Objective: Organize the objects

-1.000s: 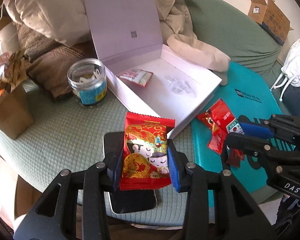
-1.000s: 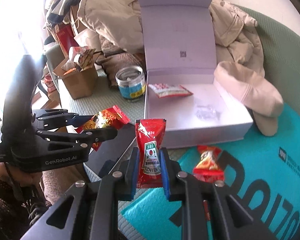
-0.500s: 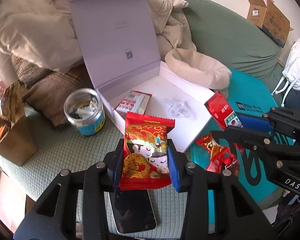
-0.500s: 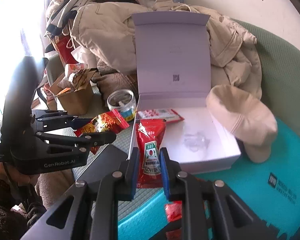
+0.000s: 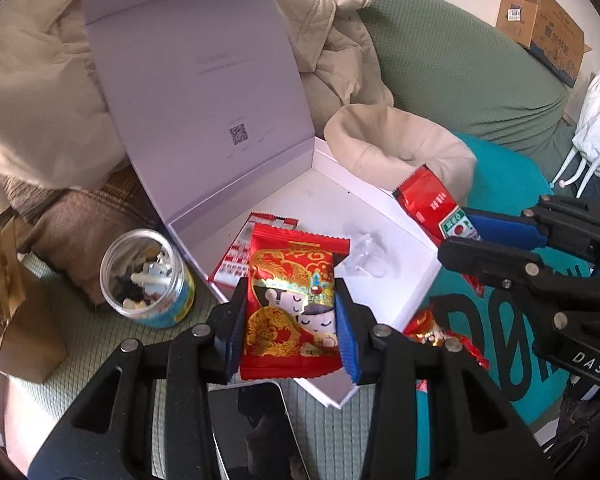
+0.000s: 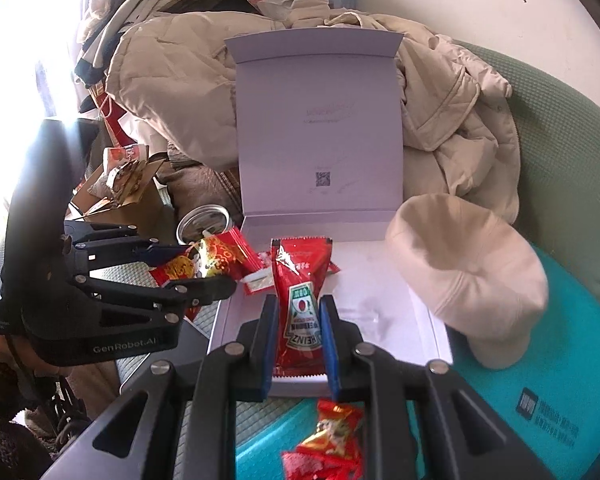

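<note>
My left gripper (image 5: 290, 320) is shut on a red and gold snack packet (image 5: 294, 300) with a cartoon couple, held over the front left corner of the open white box (image 5: 396, 216). My right gripper (image 6: 299, 338) is shut on a red Heinz ketchup sachet (image 6: 300, 304), held over the box's front edge (image 6: 432, 340). The sachet also shows in the left wrist view (image 5: 432, 208). A red-and-white packet (image 5: 240, 256) and a clear plastic piece (image 5: 366, 256) lie inside the box. A small red candy packet (image 6: 332, 440) lies on the teal mat below.
A jar of small items (image 5: 148, 280) stands left of the box. A phone (image 5: 256, 432) lies at the front. A beige cap (image 6: 468, 272) sits right of the box. A brown paper box (image 5: 12, 320) is at far left. Coats are piled behind.
Both grippers have moved forward and up over the open box, each still holding its packet. The box now fills more of both views.
</note>
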A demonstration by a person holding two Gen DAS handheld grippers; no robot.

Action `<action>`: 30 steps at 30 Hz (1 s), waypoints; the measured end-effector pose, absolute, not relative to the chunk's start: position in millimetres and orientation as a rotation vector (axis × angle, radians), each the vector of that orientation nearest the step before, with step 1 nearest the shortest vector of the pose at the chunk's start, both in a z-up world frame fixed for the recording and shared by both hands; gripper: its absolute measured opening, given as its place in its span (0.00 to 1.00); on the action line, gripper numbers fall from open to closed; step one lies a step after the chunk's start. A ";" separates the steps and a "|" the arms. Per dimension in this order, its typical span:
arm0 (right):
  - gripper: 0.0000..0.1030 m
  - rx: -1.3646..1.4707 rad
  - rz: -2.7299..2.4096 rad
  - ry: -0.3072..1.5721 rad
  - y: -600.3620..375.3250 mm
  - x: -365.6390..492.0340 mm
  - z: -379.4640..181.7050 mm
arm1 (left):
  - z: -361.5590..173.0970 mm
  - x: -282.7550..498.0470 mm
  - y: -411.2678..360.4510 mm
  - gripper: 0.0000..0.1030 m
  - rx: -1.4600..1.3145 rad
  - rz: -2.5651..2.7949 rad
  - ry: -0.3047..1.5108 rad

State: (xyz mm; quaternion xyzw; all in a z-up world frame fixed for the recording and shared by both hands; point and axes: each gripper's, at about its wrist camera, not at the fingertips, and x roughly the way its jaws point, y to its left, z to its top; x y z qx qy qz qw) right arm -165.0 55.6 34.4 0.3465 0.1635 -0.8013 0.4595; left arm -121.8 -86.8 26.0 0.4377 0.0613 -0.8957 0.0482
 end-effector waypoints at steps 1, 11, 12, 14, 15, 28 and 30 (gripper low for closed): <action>0.19 0.855 -1.975 0.404 53.4 -170.1 33.2 | 24.9 -127.0 -86.8 0.36 1.340 -2.731 0.174; 0.19 0.881 -1.961 0.392 36.9 -207.6 22.6 | 13.8 -168.3 -96.8 0.36 1.370 -2.726 0.185; 0.19 0.883 -1.962 0.394 35.1 -211.8 21.7 | 12.8 -171.6 -97.8 0.36 1.370 -2.724 0.182; 0.19 0.885 -1.964 0.402 32.2 -218.2 19.9 | 10.0 -179.8 -101.0 0.36 1.377 -2.717 0.184; 0.19 0.886 -1.965 0.406 30.5 -221.5 18.8 | 8.9 -182.7 -102.6 0.36 1.378 -2.714 0.193; 0.19 0.921 -1.939 0.434 6.6 -255.4 -5.7 | -26.6 -216.7 -114.2 0.36 1.471 -2.655 0.230; 0.19 0.934 -1.937 0.435 4.4 -258.7 -10.8 | -30.5 -218.7 -113.4 0.36 1.482 -2.653 0.220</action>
